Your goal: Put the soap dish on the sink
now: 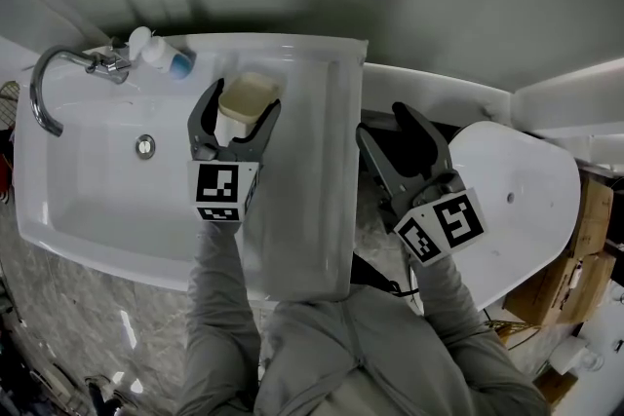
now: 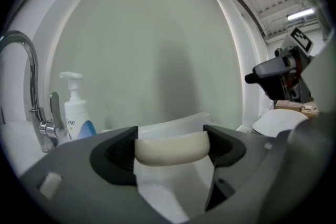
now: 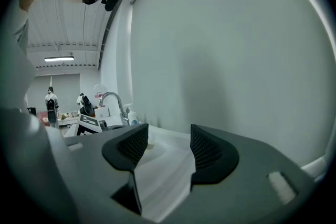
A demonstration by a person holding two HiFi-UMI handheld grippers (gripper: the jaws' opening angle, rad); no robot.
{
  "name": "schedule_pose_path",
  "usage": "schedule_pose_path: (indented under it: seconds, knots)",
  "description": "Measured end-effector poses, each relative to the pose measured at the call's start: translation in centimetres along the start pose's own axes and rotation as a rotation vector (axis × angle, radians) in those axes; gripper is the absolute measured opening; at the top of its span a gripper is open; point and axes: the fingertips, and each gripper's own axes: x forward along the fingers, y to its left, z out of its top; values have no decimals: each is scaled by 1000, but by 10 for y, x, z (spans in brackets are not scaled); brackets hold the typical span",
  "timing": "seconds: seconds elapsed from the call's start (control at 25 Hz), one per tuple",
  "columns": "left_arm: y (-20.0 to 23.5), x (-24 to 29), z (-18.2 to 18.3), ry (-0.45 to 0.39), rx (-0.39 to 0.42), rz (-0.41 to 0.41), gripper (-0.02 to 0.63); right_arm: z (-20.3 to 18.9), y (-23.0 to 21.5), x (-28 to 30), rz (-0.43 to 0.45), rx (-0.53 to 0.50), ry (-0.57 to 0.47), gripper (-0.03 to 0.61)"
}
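Soap dish (image 1: 250, 95) is clamped between the jaws of the left gripper (image 2: 170, 150), above the sink (image 1: 88, 180) ledge just beneath it, so lowering and release seem all that remains, while the right gripper (image 1: 382, 122), off to its right, gapes empty.

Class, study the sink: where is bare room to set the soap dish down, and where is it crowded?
Free: the white ceramic sink's flat right ledge, between basin and right edge, and the back rim right of the white pump bottle. Crowded: the back-left corner, with bottle and chrome tap.
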Motion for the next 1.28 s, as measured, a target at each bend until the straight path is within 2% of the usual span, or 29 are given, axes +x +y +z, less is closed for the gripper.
schedule_pose_path:
  seconds: [0.28,0.56,0.76,1.28]
  knots:
    - [0,21,-14,22,-4,-2,439,-7,-17,5,-27,6,14,232]
    - [-3,34,-14,44,25,14,439,-10,-27,5,-46,19,15,232]
    - [-7,42,-23,124,46,-1,439,-10,-29,6,-53,26,8,232]
    - [-7,51,-43,263,-20,-24,439,-7,-29,5,-55,31,-1,233]
